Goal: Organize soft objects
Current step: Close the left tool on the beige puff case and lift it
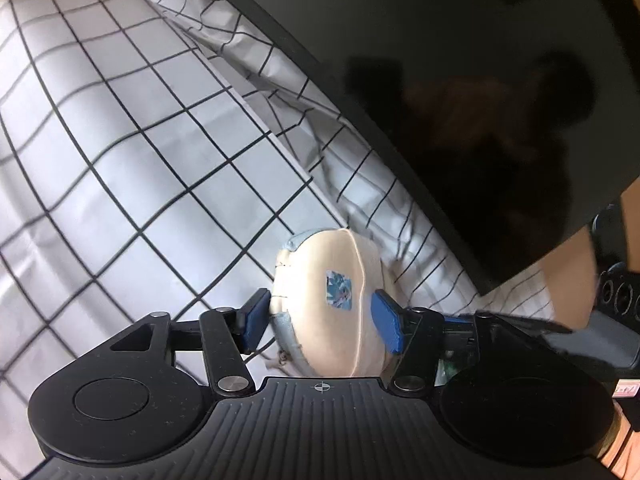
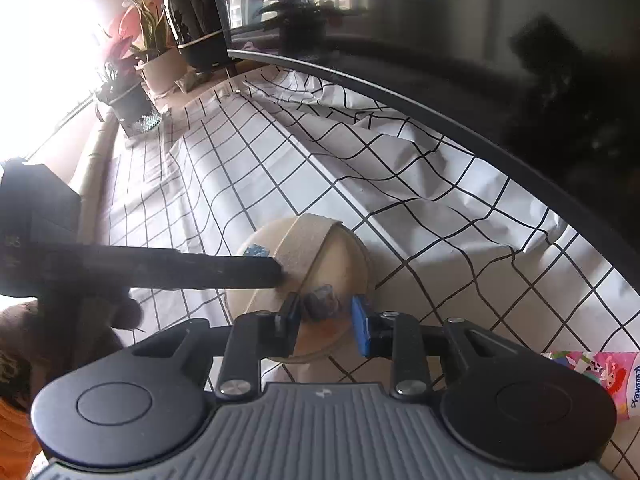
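Both hand-held grippers meet at one cream soft object (image 1: 332, 300) lying on a white cloth with a black grid (image 1: 120, 168), close to the edge of a large dark glossy panel (image 1: 480, 80). From the left wrist view, the left gripper (image 1: 322, 316) stands spread wide, its blue pads (image 1: 386, 320) flanking the rounded cream body on either side; whether they touch it cannot be told. A small blue patch (image 1: 339, 290) shows on the object's face.

From the right wrist view, the left gripper's dark finger (image 2: 180, 272) reaches in from the left to the object's cream band (image 2: 304, 244). The right gripper (image 2: 326, 320) has its jaws narrowed around a small dark nub (image 2: 320, 302) at the near edge of the soft object (image 2: 340, 256), but a gap shows beside the pads, so a firm hold cannot be told. Potted plants (image 2: 136, 60) stand at the far left end of the cloth, and a pink tissue pack (image 2: 600, 376) lies at the right edge.
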`<state>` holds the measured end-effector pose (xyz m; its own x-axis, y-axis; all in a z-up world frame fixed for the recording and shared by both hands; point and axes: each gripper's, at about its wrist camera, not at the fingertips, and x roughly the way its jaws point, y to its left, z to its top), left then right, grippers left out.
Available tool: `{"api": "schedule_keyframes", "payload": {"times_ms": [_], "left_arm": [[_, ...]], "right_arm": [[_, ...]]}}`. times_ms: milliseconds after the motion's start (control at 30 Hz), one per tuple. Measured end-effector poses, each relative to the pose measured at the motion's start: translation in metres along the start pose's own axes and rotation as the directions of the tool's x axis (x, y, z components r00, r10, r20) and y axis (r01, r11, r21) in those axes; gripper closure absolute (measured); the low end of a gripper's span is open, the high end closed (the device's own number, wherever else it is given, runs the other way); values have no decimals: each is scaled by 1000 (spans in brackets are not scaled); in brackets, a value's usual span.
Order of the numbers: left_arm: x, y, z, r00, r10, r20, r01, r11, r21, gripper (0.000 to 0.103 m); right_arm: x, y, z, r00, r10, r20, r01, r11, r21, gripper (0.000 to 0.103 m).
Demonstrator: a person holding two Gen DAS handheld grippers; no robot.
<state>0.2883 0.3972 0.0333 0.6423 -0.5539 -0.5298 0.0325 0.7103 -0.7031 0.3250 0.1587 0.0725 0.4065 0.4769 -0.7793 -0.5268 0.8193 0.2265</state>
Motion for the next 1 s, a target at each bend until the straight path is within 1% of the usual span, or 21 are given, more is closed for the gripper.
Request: {"api": "schedule_keyframes", "payload": {"times_ms": [67, 200, 300, 333, 433, 533, 600, 700, 767, 833, 900, 967, 1000], "left_arm": [[-1, 5, -1, 999, -22, 27, 22, 999, -24, 44], [-5, 14, -5, 997, -63, 45, 66, 995, -78, 43], [-10, 20, -4, 993, -114, 30, 117, 983, -140, 43], [-14, 22, -4, 989, -142, 38, 146, 976, -159, 43], [-32, 19, 0, 979, -186, 85, 197, 969, -148, 44], [-47, 9, 4, 974, -201, 107, 211, 973, -96, 44], [-54, 0, 8, 975, -197, 107, 203, 978, -47, 44], [-55, -18, 9, 990, -118, 78, 114, 992, 59, 44], [-55, -31, 6, 996, -58, 70, 47, 988, 149, 44], [-52, -40, 3, 998, -10, 55, -1, 977, 213, 43], [-42, -41, 3, 1000, 15, 24, -20, 974, 225, 44], [-31, -36, 5, 1000, 15, 0, -14, 979, 202, 46], [-29, -32, 6, 1000, 14, -2, -13, 985, 175, 55]], "right_arm": [[0, 1, 1, 1000, -5, -1, 5, 1000, -13, 74], [0, 2, 1, 1000, -5, -1, 5, 1000, -24, 72], [0, 1, 1, 1000, -3, 3, 3, 1000, -20, 71], [-2, 1, 0, 1000, 0, 7, 0, 1000, -21, 71], [-5, 2, 0, 1000, 22, 16, -21, 999, -26, 71], [-3, 4, 1, 999, 41, 16, -40, 999, -22, 71], [-3, 6, 1, 999, 43, 21, -43, 999, -21, 71], [-1, 7, 2, 999, 45, 20, -45, 999, -16, 71], [0, 7, 1, 999, 42, 20, -42, 999, -11, 71], [-1, 7, 0, 999, 44, 23, -44, 999, -7, 71], [-2, 7, 0, 999, 45, 25, -44, 999, -9, 71], [-2, 7, -1, 999, 44, 29, -44, 999, -9, 71], [-2, 7, -2, 999, 43, 31, -43, 999, -9, 71]]}}
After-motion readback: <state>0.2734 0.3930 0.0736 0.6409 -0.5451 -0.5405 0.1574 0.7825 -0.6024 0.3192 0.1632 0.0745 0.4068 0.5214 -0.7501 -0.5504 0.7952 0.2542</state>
